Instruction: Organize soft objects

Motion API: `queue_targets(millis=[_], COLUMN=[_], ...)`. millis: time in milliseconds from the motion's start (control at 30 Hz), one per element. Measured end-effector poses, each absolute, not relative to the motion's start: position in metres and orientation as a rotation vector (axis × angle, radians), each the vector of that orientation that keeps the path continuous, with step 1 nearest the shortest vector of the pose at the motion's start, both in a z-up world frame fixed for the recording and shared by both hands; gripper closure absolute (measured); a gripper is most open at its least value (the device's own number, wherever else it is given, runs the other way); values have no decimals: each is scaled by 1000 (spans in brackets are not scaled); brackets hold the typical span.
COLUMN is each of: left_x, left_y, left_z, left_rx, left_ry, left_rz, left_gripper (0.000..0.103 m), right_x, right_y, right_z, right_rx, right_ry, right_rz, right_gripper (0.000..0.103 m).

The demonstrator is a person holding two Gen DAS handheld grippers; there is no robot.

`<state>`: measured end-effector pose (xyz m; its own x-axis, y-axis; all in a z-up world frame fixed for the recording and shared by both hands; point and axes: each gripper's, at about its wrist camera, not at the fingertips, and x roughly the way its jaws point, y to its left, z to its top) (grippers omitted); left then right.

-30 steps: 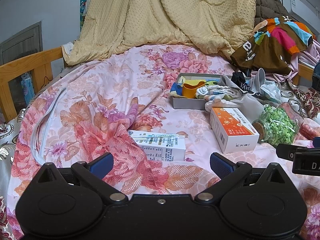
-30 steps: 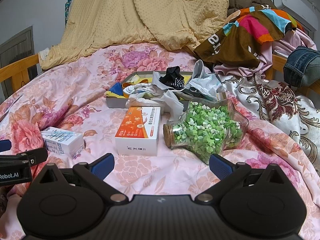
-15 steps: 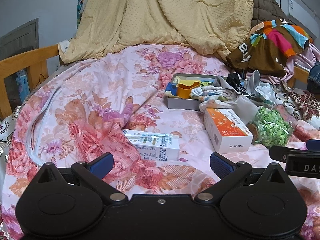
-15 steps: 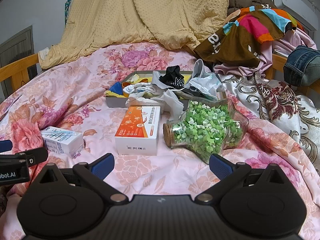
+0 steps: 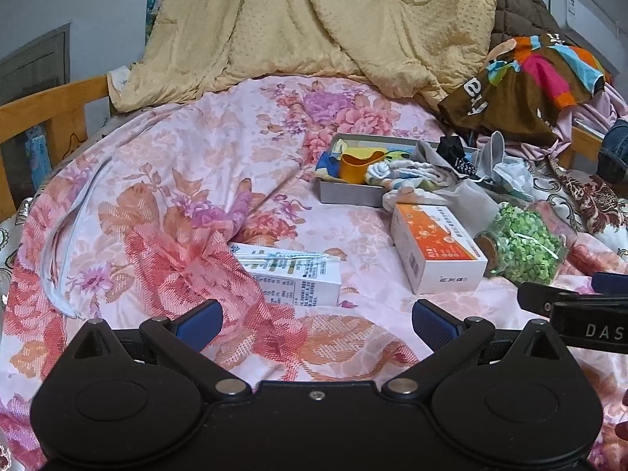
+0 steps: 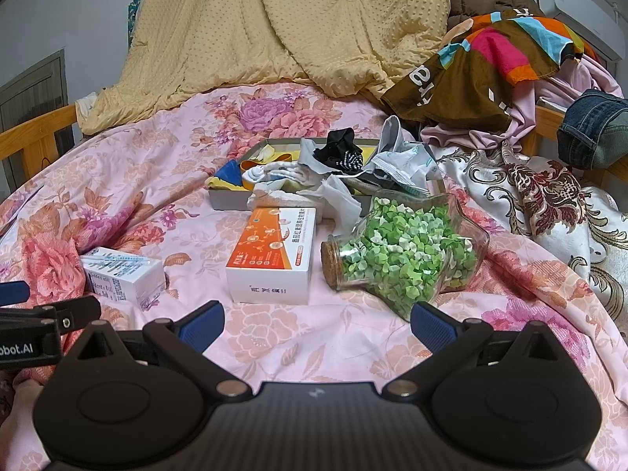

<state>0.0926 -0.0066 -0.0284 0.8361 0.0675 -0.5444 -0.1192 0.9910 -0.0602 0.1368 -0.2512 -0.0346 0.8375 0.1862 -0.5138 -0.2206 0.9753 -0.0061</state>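
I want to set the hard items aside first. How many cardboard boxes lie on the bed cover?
2. The white box lies at the left; the orange box lies beside the jar. Others may hide under the clothes.

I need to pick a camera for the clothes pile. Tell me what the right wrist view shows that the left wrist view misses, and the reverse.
Only the right wrist view shows the blue denim garment in full and the whole wall air conditioner; the left catches only slivers of them. Only the left wrist view shows the sheet's white piped edge. Both show the grey tray of soft items, the orange box, the white box, the jar of green paper stars, and each open gripper: right, left.
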Motion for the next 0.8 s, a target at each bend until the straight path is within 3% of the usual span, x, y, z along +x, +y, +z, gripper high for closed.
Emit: queue_targets(millis=[800], left_x=[94], left_y=[-5], left_z=[-30], left_rx=[-92], left_ry=[586], left_rz=[119], left_gripper=[1], right_x=[134], right_y=[-251], right_z=[-41], right_rx=[-70], right_ry=[548], right_rz=[216], right_gripper=[0])
